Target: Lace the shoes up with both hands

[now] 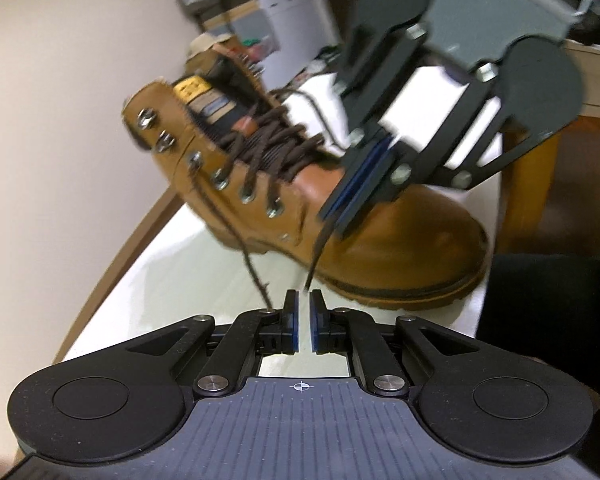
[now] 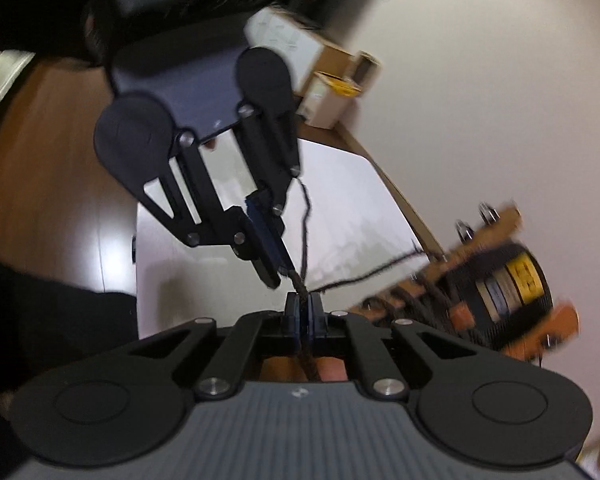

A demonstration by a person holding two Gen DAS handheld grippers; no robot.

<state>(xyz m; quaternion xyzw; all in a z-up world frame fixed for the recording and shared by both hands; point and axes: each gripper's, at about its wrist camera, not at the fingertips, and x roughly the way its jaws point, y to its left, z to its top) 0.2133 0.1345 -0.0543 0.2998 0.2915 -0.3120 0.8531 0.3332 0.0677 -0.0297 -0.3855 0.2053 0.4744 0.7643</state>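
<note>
White table (image 1: 172,272) | cardboard boxes (image 2: 324,80) behind | boot (image 1: 380,232) centre

I am seeing the white worktop (image 1: 168,268) with its wooden edge lying in front of me, and a pale wall (image 2: 480,80) is standing behind it. On the brown wooden floor (image 2: 40,152), some cardboard boxes (image 2: 324,80) are sitting against this wall. Far away, a white drawer cabinet (image 1: 284,24) is showing, blurred.

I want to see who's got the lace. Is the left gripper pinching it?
No, the left gripper has a clear gap between its pads, and the lace tip only hangs at the gap, not pinched.
</note>
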